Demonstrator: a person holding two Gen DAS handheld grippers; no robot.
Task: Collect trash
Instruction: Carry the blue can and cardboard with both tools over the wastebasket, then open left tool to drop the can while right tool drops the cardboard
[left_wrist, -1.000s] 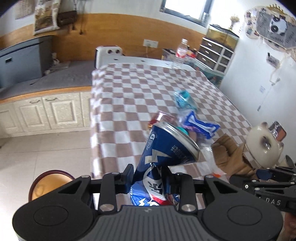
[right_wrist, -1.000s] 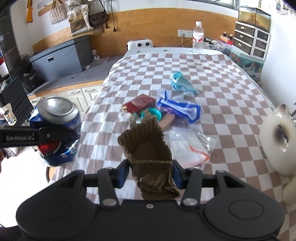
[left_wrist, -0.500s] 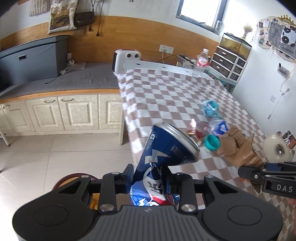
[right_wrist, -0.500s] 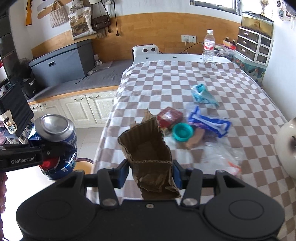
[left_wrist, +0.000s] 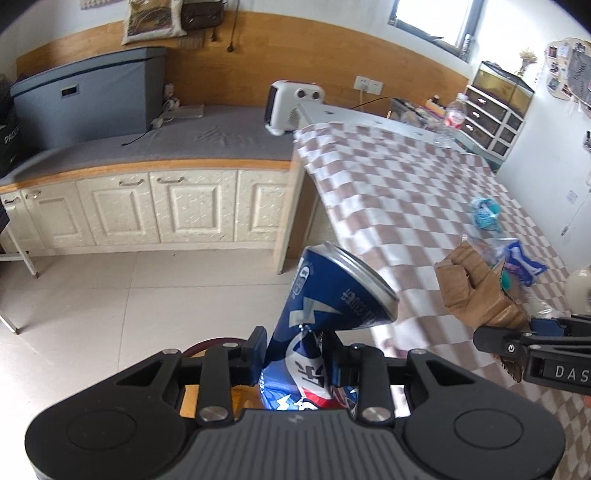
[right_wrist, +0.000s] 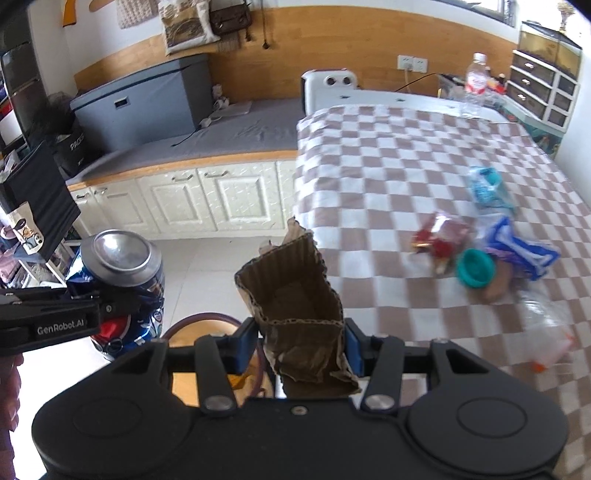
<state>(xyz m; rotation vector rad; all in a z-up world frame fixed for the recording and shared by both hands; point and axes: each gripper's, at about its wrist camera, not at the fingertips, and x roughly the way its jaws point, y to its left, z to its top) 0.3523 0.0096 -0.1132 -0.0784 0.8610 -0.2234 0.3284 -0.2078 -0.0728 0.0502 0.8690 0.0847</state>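
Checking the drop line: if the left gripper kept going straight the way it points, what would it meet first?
Probably the bin on the floor, whose rim shows just behind the left gripper and its crushed can. Depth is unclear; otherwise bare tile.

Carried off the checkered worktop (right_wrist: 388, 177) toward its left edge: crushed blue can (left_wrist: 325, 306) and torn cardboard piece (right_wrist: 295, 306), now above the tiled floor (left_wrist: 110, 295) and the round bin (right_wrist: 207, 325). Remaining litter (right_wrist: 476, 258) left farther right.

bin (right_wrist: 207, 321) mostly hidden behind tools; table litter (right_wrist: 476, 254) motion-blurred; can's (left_wrist: 317, 332) base hidden
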